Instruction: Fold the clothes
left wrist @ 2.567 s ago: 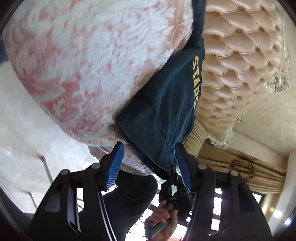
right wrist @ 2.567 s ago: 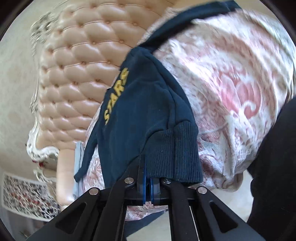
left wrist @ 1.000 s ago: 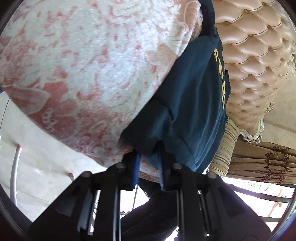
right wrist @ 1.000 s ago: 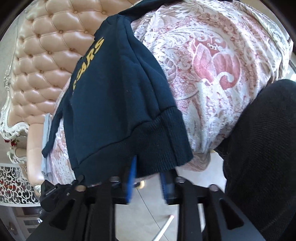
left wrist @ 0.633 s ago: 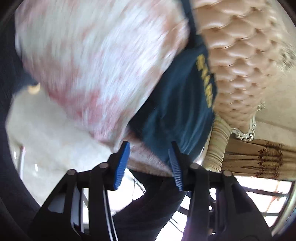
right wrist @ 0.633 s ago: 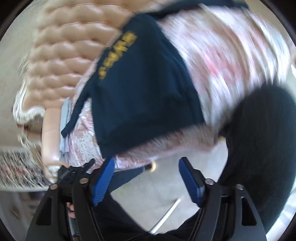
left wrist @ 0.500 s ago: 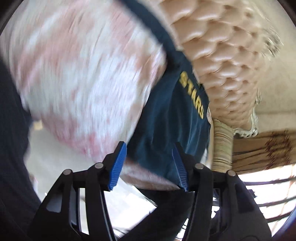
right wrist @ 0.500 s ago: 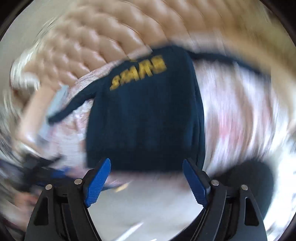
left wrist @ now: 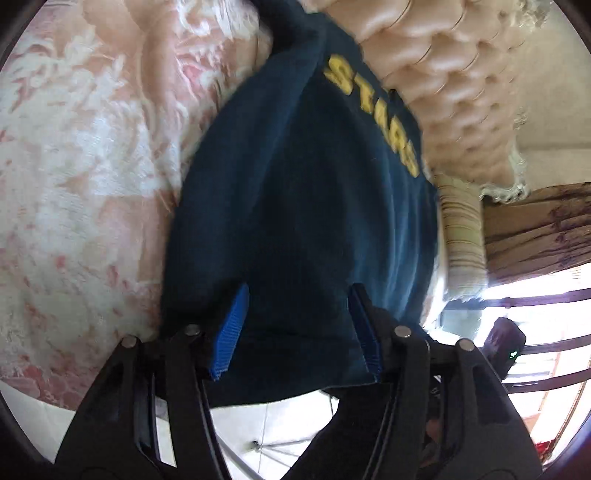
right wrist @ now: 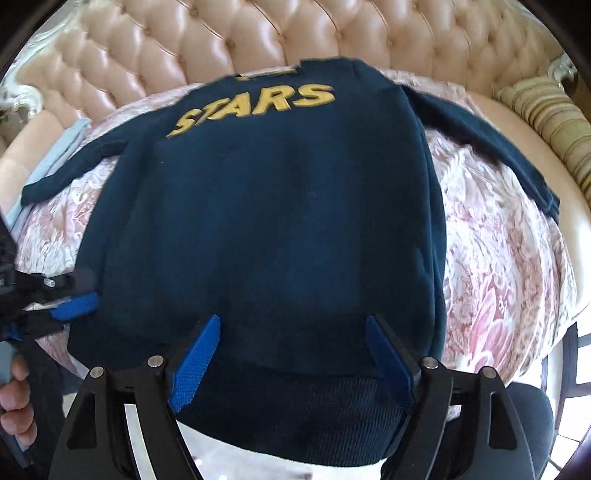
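Looking along the left hand-held gripper (left wrist: pixel 295 328), its two blue pads (left wrist: pixel 227 332) stand apart with nothing pinched between them; the hem of a navy sweatshirt (left wrist: pixel 295 206) shows in the gap but lies beyond the pads, hanging over the front edge of the seat. The sweatshirt lies on a pink-and-white floral sofa cover (left wrist: pixel 81 155), its yellow "STARS" lettering (left wrist: pixel 373 110) running toward the tufted leather backrest (left wrist: pixel 454 81). A striped bolster (left wrist: pixel 461 236) and a brown curtain (left wrist: pixel 535 229) sit off to the right, with pale floor below.

From the right wrist view, the right hand-held gripper (right wrist: pixel 291 354) is spread wide, its pads framing the ribbed hem (right wrist: pixel 295 413) without pressing it. The sweatshirt (right wrist: pixel 266 206) lies flat and face up across the sofa cover (right wrist: pixel 498 258), both sleeves stretched outward, collar against the backrest (right wrist: pixel 258 33). At the left edge the left hand-held gripper (right wrist: pixel 70 299) hovers just beside the hem's corner, a hand (right wrist: pixel 14 410) gripping its handle.
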{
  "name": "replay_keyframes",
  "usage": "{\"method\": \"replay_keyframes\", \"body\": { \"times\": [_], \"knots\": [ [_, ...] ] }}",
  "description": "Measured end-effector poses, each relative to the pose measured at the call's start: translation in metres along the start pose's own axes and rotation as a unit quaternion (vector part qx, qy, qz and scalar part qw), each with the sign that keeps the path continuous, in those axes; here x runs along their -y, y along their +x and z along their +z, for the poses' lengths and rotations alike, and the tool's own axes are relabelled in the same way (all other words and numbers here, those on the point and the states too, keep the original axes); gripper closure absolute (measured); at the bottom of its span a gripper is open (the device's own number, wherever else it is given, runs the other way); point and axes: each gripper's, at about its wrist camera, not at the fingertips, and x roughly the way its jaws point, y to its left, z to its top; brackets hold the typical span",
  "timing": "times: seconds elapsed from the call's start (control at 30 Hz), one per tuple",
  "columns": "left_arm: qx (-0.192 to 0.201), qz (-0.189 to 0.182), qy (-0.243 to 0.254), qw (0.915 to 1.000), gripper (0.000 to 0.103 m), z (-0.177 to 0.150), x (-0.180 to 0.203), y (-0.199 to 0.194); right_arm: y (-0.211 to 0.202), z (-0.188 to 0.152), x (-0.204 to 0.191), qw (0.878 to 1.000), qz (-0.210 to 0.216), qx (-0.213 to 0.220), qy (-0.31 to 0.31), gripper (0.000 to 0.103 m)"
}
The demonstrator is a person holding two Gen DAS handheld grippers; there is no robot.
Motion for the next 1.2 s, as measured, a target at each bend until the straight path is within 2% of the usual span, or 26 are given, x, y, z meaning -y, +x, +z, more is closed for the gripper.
{"method": "replay_keyframes", "body": {
  "times": [0.17, 0.27, 0.33, 0.4, 0.5, 0.53, 0.57, 0.63, 0.73, 0.83, 0.93, 0.97, 1.07, 1.17, 1.2],
  "knots": [
    [-0.014, -0.038, -0.035, 0.9986, 0.044, -0.003, -0.020, -0.017, -0.010, -0.001, 0.000, 1.000, -0.007, -0.004, 0.015, 0.020],
    [-0.022, -0.051, -0.046, 0.9974, 0.043, -0.005, -0.031, -0.030, -0.048, 0.006, -0.012, 0.997, 0.026, 0.071, 0.006, 0.020],
    [-0.024, -0.053, -0.055, 0.9968, 0.041, -0.006, -0.033, -0.033, -0.069, 0.023, -0.026, 0.988, 0.098, 0.118, -0.004, 0.020],
    [-0.024, -0.062, -0.066, 0.9956, 0.041, -0.009, -0.035, -0.037, -0.076, 0.047, -0.042, 0.976, 0.170, 0.136, -0.006, 0.019],
    [-0.009, -0.071, -0.081, 0.9942, 0.041, -0.011, -0.042, -0.050, -0.051, 0.092, -0.062, 0.966, 0.238, 0.097, 0.023, 0.018],
    [-0.002, -0.077, -0.087, 0.9933, 0.041, -0.011, -0.046, -0.056, -0.033, 0.109, -0.068, 0.957, 0.278, 0.071, 0.039, 0.018],
    [0.005, -0.081, -0.093, 0.9923, 0.041, -0.010, -0.049, -0.061, -0.018, 0.120, -0.074, 0.951, 0.298, 0.057, 0.050, 0.018],
    [0.018, -0.085, -0.099, 0.9913, 0.041, -0.008, -0.052, -0.071, 0.012, 0.145, -0.086, 0.951, 0.300, 0.046, 0.059, 0.018],
    [0.037, -0.084, -0.108, 0.9899, 0.039, -0.004, -0.061, -0.091, 0.039, 0.169, -0.100, 0.949, 0.301, 0.066, 0.058, 0.018],
    [0.063, -0.088, -0.128, 0.9859, 0.038, 0.001, -0.072, -0.109, 0.068, 0.181, -0.130, 0.957, 0.274, 0.083, 0.040, 0.018],
    [0.088, -0.082, -0.136, 0.9833, 0.038, 0.009, -0.081, -0.131, 0.116, 0.187, -0.165, 0.969, 0.245, 0.010, -0.002, 0.018],
    [0.097, -0.079, -0.135, 0.9829, 0.038, 0.012, -0.082, -0.139, 0.129, 0.183, -0.172, 0.970, 0.242, -0.013, -0.008, 0.017],
    [0.136, -0.057, -0.115, 0.9823, 0.038, 0.029, -0.083, -0.166, 0.126, 0.172, -0.184, 0.971, 0.234, 0.012, -0.052, 0.016],
    [0.169, -0.061, -0.131, 0.9749, 0.038, 0.054, -0.097, -0.193, 0.115, 0.175, -0.166, 0.963, 0.267, 0.042, 0.007, 0.016],
    [0.178, -0.065, -0.142, 0.9716, 0.038, 0.065, -0.103, -0.197, 0.107, 0.176, -0.161, 0.958, 0.277, 0.067, 0.013, 0.016]
  ]
}}
